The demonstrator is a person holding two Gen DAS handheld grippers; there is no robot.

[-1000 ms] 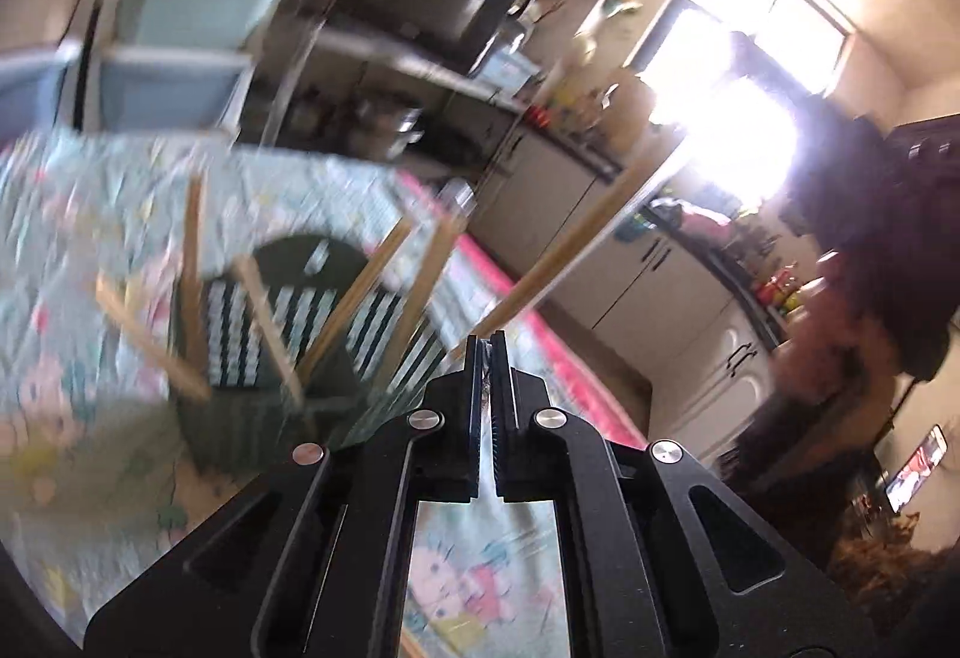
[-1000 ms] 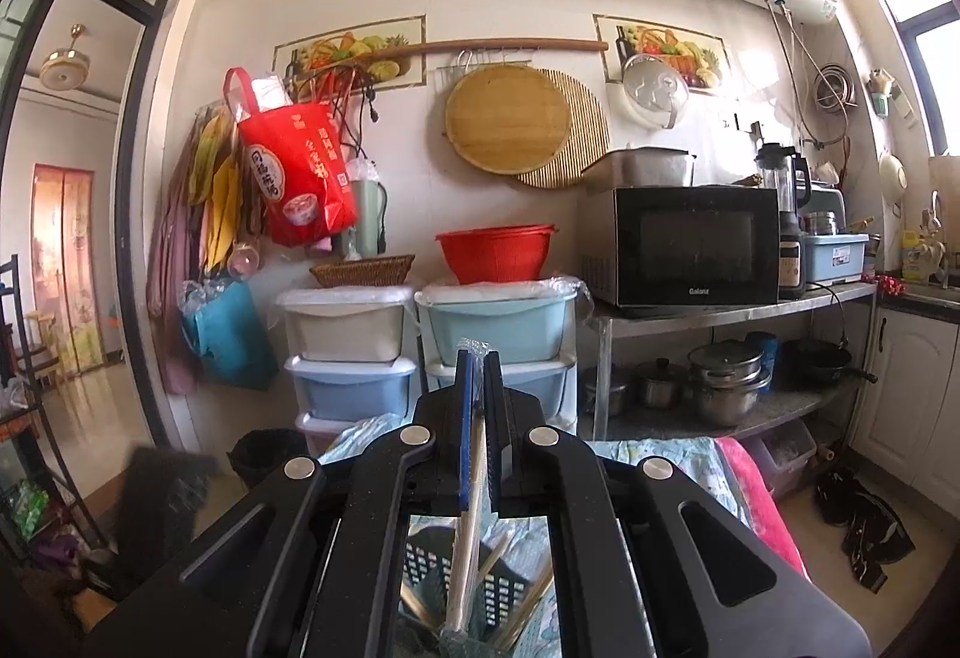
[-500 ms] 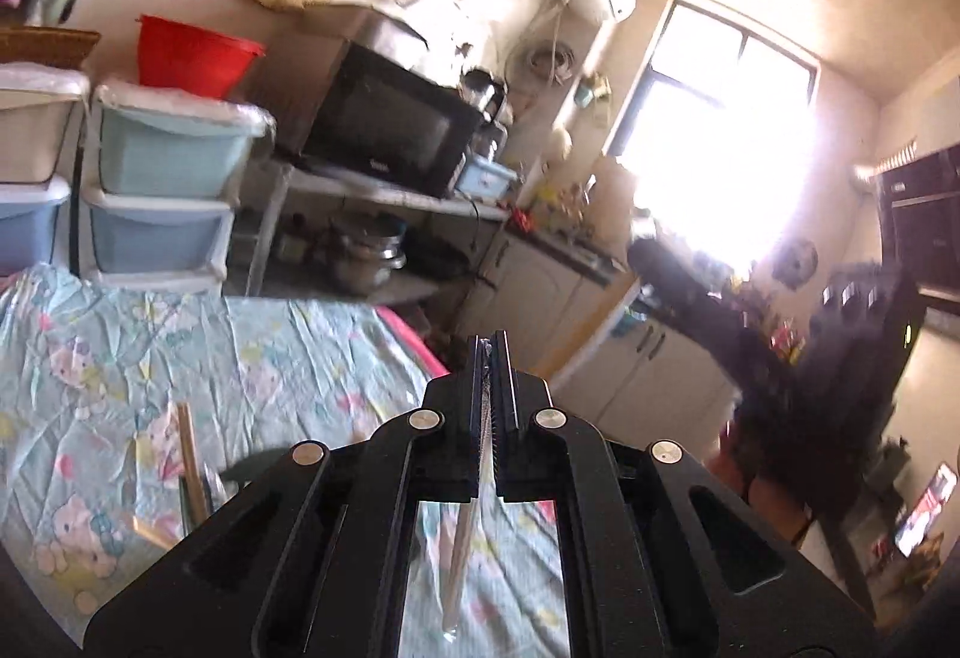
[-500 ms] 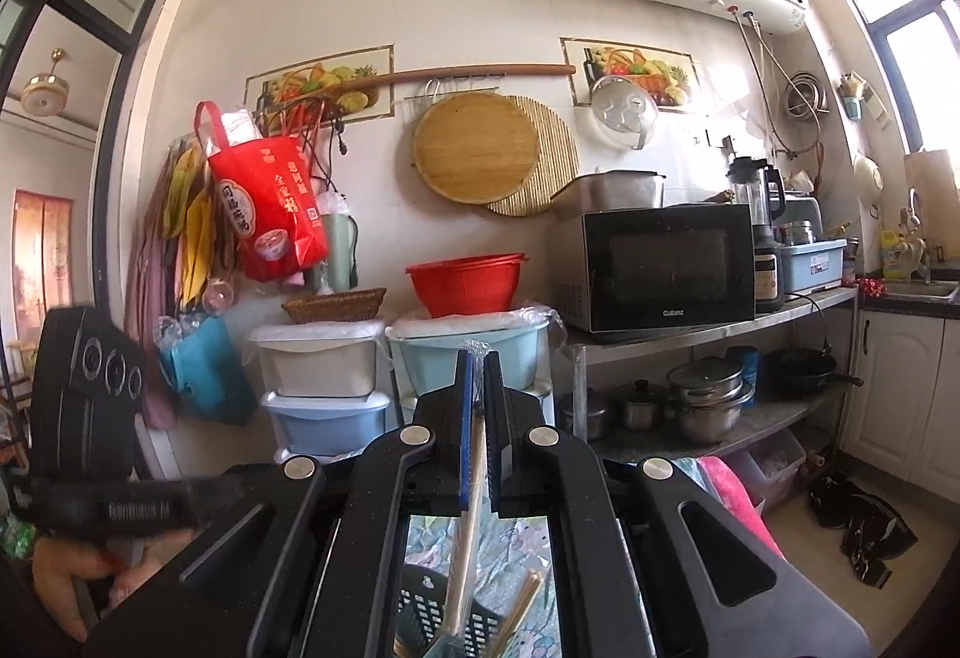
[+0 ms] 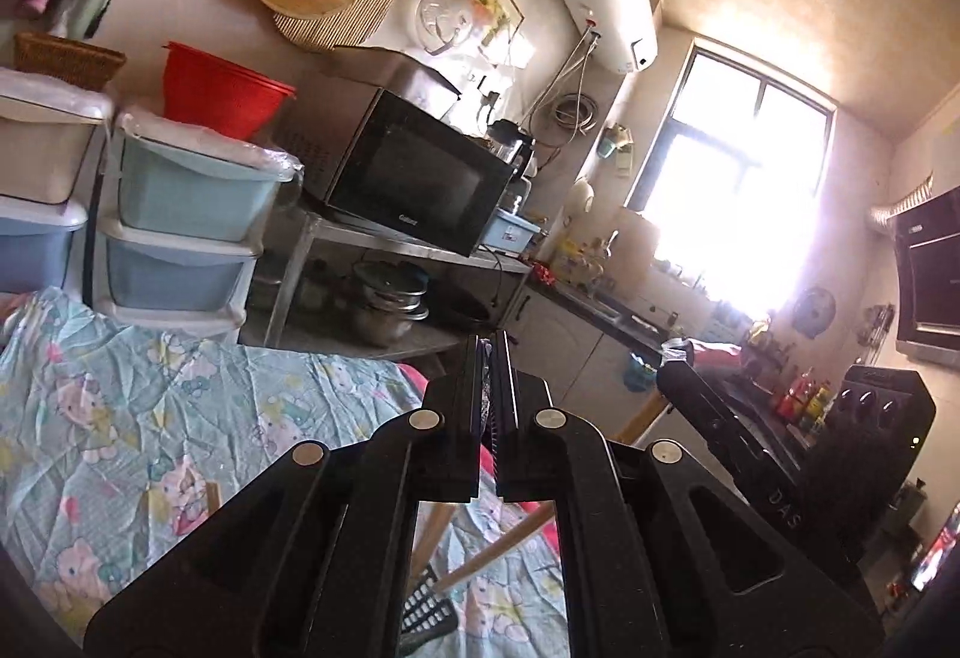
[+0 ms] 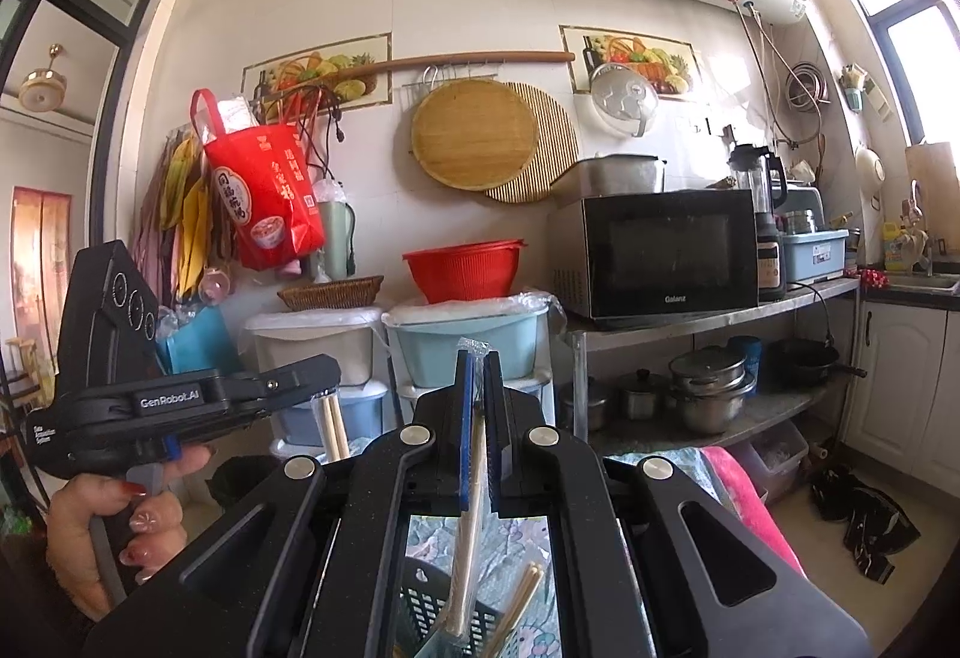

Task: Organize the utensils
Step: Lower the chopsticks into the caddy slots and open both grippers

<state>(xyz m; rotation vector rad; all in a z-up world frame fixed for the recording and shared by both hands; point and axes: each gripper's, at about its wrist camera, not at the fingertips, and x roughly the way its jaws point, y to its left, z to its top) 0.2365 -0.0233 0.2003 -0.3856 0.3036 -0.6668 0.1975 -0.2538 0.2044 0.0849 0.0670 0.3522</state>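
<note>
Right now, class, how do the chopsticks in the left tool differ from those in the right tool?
The bare chopsticks in the left tool show plain wood; the wrapped chopsticks in the right tool sit in a clear plastic sleeve. The bare chopsticks hang off to one side of the black basket; the wrapped chopsticks hang over it. Both are clamped near the top and point downward.

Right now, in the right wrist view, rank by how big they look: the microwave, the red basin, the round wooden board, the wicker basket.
1. Microwave
2. Round wooden board
3. Red basin, close behind the board, so that ranking is unsure
4. Wicker basket
</note>
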